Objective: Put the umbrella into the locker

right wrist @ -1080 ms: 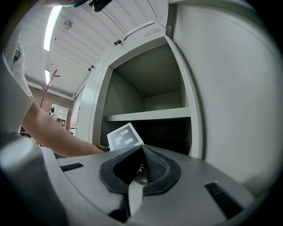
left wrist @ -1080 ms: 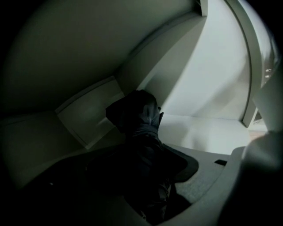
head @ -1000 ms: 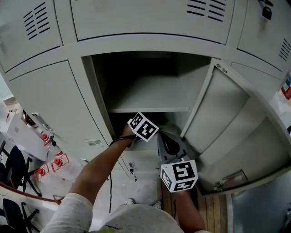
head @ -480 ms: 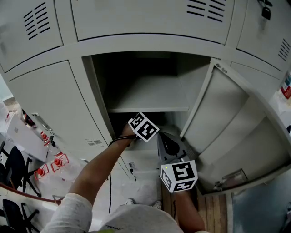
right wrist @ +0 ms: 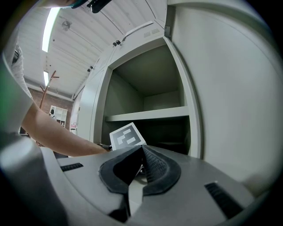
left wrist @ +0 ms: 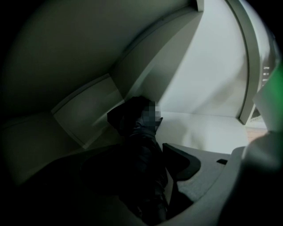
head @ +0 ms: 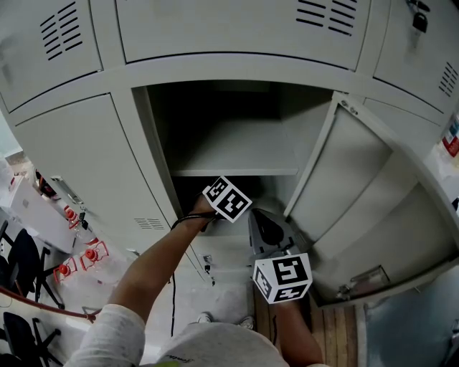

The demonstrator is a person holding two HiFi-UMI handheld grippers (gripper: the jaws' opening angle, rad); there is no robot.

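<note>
The open locker [head: 229,136] is pale grey and dark inside, with one shelf [head: 237,173] across it. Its door [head: 358,186] hangs open to its right. More grey doors [head: 79,165] sit shut all around it. A padlock [head: 420,17] hangs high to its right. Below it the floor [head: 229,301] is pale, with wooden boards [head: 344,333] to the right. Far to its left stand black chairs [head: 21,261]. Also to its left is a brick wall [right wrist: 44,106]. A long light [right wrist: 50,28] glows on the white ceiling [right wrist: 110,22] above it.
</note>
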